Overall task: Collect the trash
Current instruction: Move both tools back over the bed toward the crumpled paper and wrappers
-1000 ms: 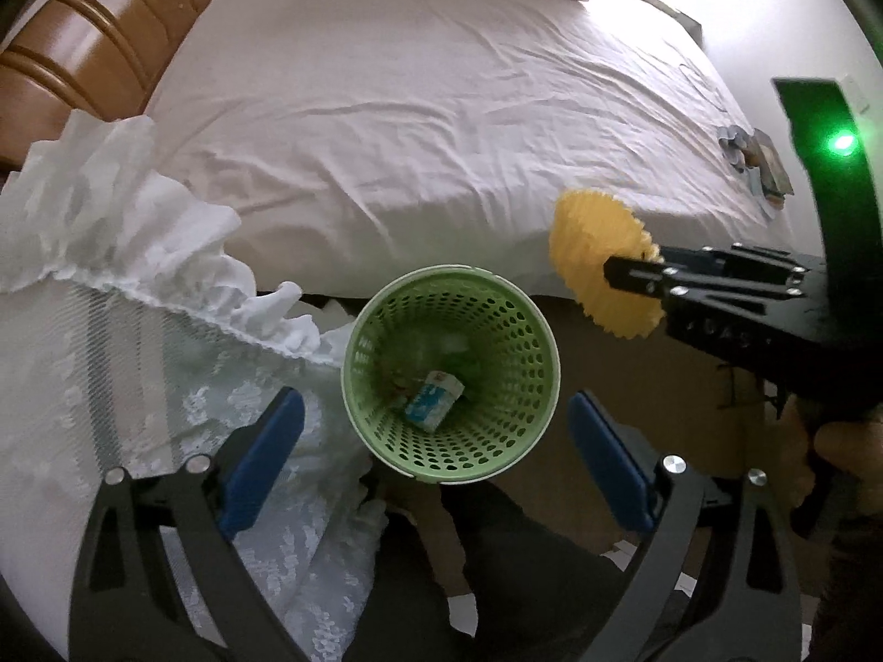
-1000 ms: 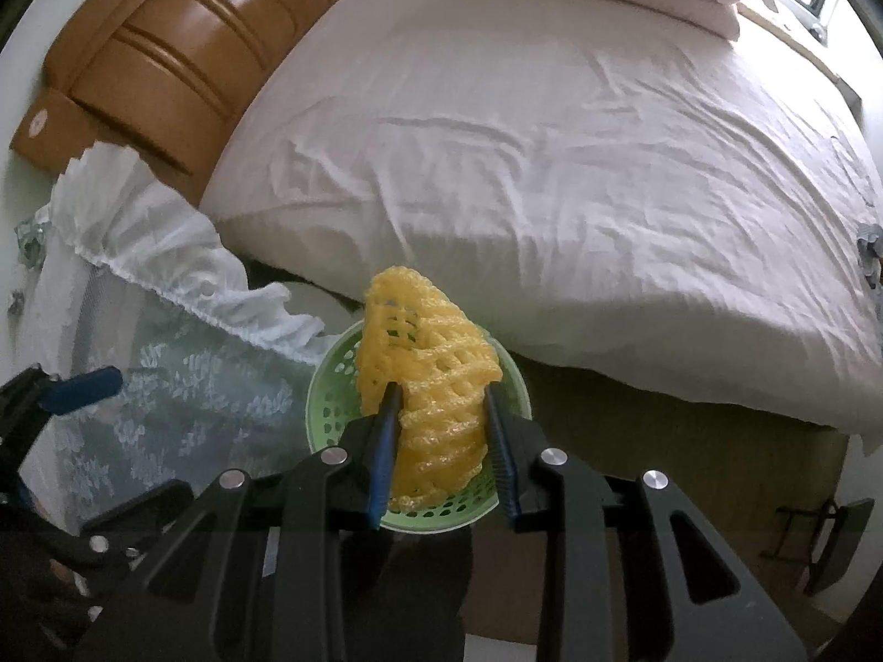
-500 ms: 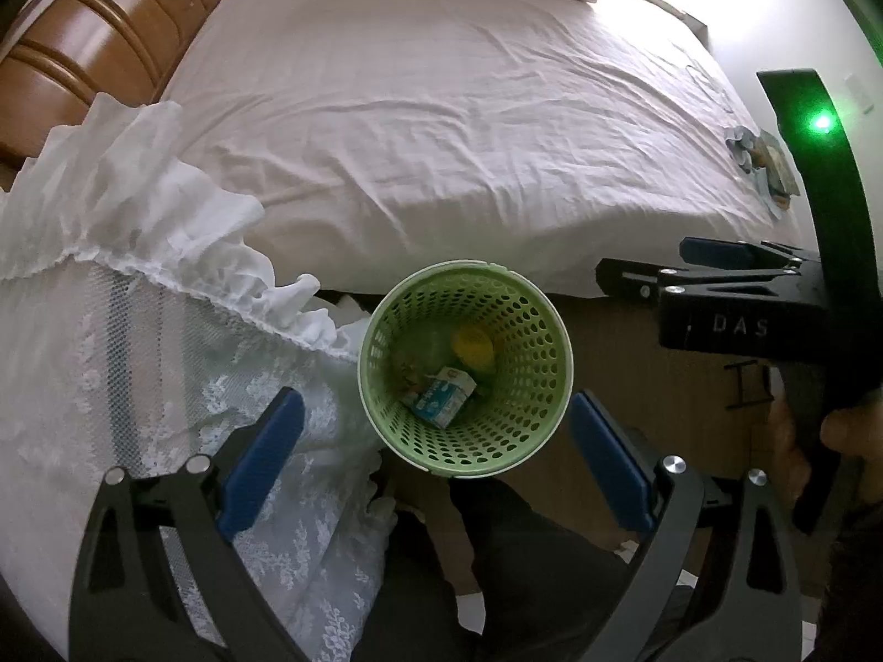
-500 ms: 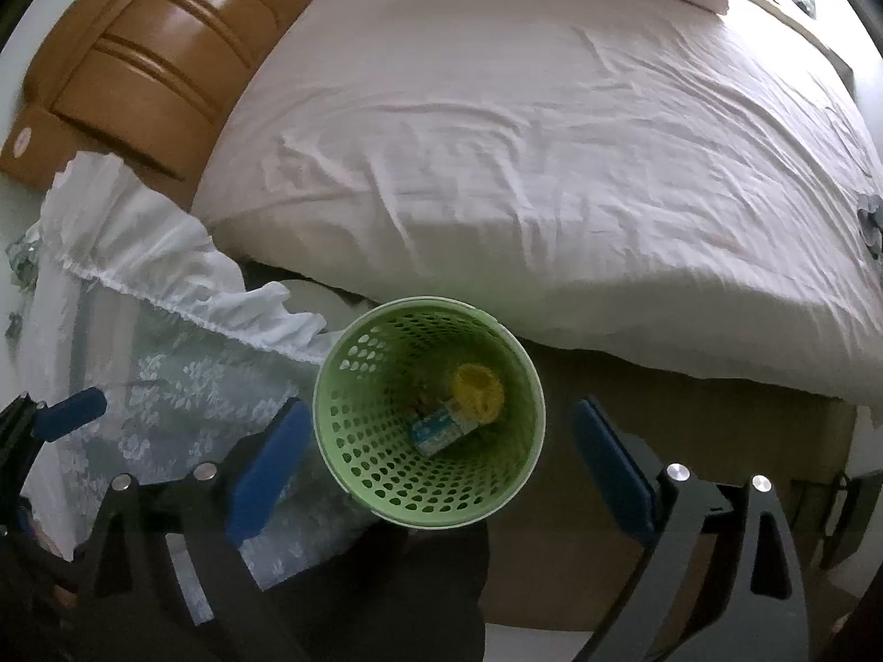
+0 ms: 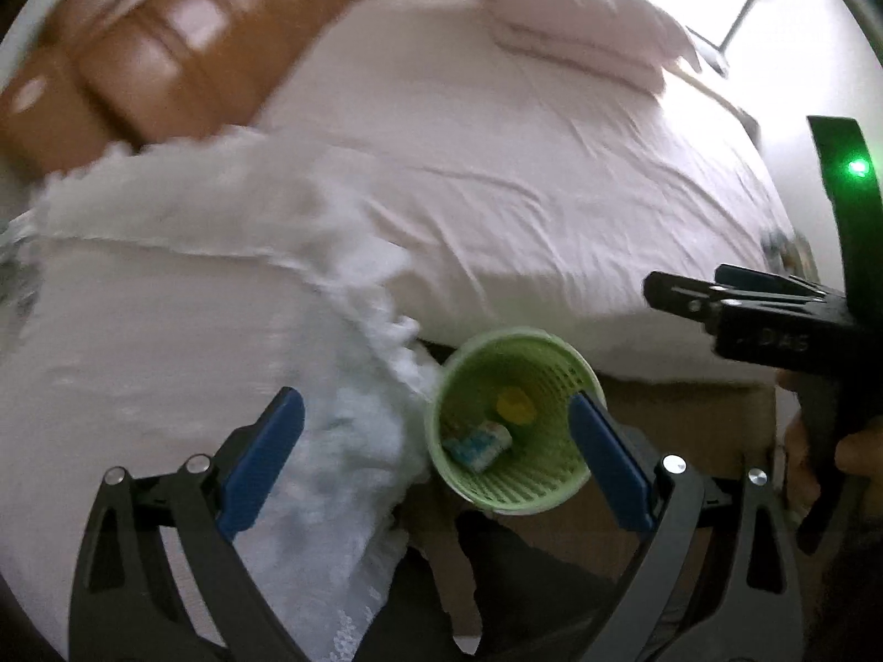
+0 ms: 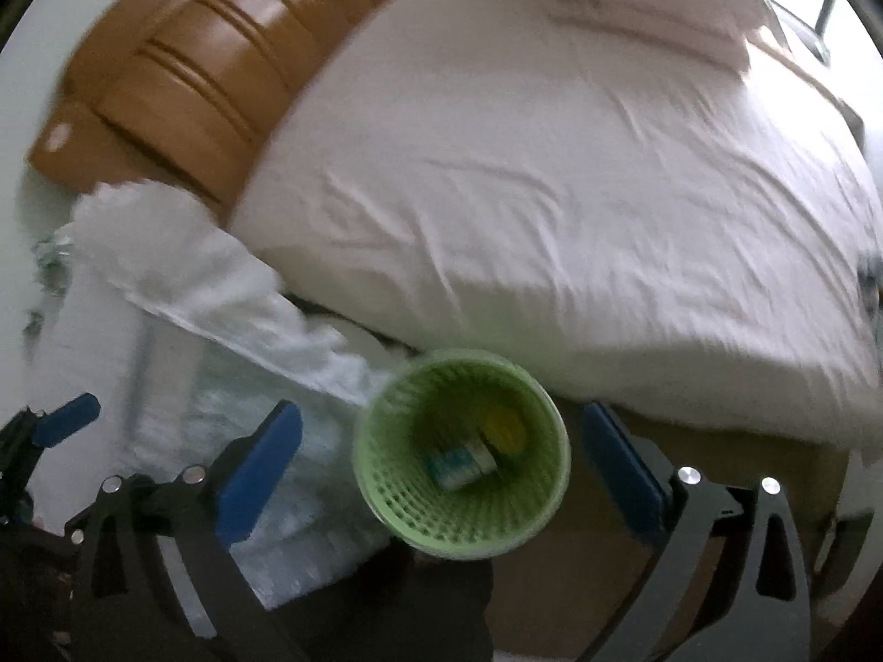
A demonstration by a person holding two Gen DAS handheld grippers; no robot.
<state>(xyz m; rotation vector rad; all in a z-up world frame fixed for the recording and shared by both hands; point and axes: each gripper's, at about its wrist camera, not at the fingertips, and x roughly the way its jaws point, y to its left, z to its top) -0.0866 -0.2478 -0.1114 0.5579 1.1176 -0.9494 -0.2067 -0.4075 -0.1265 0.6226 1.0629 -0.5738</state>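
and the yellow foam net is in — it lies at the bottom of the green basket, just beside a small blue-and-white carton. the left camera agrees: the net and the carton are both down inside the mesh wall. that piece is collected.

the right gripper has just been opening, and now its blue pads stand spread wide with nothing between them, the basket's mouth showing below through the gap. the left gripper is spread too, empty, one pad over the lacy white cloth and the other over the basket's rim. neither tool is touching anything.

both views are smeared with motion blur, so fine detail is shaky. the basket stands on the floor against the side of the bed, next to the frilled cloth.

what's left? on the far right edge of the bed there is a small dark cluster, too blurred to name. i judge it may be more litter waiting, but i can't tell for sure. the rest of the sheet looks bare, pillows at the far end. so: at least two items in the bin, both hands free, and possibly one more pickup across the bed.
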